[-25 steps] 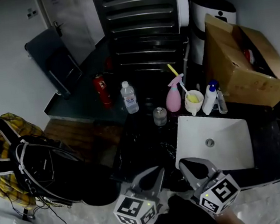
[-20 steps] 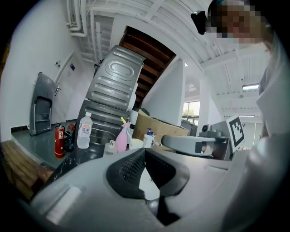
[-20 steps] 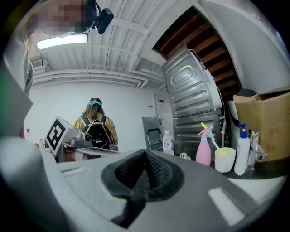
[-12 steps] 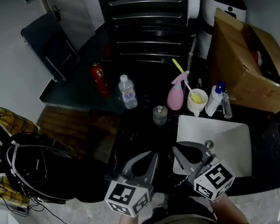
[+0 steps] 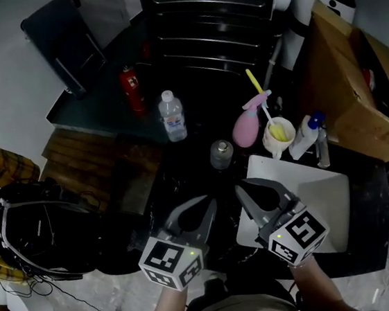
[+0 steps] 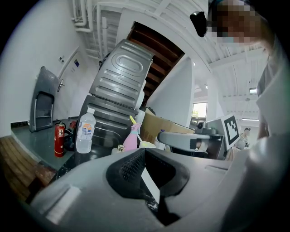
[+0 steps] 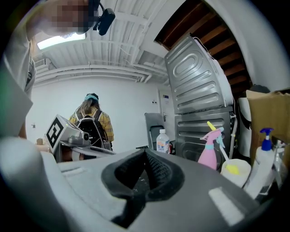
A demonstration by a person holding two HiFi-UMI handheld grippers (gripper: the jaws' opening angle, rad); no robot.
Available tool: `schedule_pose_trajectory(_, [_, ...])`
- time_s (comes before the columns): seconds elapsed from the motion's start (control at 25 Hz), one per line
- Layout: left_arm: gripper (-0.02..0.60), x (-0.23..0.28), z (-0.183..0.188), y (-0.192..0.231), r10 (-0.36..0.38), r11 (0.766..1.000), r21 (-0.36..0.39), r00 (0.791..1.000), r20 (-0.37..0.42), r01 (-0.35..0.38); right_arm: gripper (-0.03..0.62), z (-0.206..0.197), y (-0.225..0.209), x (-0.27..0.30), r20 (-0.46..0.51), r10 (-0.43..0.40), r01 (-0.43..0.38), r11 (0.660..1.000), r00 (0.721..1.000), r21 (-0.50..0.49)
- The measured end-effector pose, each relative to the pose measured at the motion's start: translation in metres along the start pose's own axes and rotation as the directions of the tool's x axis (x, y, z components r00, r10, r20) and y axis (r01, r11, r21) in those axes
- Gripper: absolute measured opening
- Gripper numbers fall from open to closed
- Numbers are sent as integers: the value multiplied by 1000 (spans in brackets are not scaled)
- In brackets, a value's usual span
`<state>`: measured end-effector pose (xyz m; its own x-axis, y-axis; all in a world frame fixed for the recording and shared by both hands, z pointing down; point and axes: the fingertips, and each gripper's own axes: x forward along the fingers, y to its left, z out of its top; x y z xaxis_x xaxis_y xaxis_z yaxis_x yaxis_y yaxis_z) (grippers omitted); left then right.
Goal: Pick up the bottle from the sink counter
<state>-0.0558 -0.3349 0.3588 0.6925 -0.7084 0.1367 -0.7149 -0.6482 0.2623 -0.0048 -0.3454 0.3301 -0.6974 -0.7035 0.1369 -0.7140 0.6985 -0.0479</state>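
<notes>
Both shut, left hand-held gripper [image 5: 201, 209] and right hand-held gripper [image 5: 248, 194] hover abreast.

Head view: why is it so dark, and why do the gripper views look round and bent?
Head view: dim, the black counter loses detail while the white sink stands out. Left gripper view: wide-angle lens, curved lines, black corners. Right gripper view: same bending, bright ceiling strip.

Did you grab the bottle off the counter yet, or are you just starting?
Just starting. Done: nothing. The clear bottle stands untouched on the dark counter. In hand: nothing. The left gripper and right gripper are both shut and empty, near the sink, well short of the bottle. Left: reach out, open, grip it, lift.
</notes>
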Motion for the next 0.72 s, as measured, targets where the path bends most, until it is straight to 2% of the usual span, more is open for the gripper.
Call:
schedule_pose_trajectory(0.44, [6, 34, -6, 28, 22, 999, -30, 1000, -15, -23, 3, -10, -37, 34, -33, 43, -44, 999, 999, -27])
schedule_pose_trajectory(0.72, [6, 47, -9, 48, 55, 997, -48, 998, -34, -57, 3, -23, -54, 52, -45, 63, -63, 998, 997, 5])
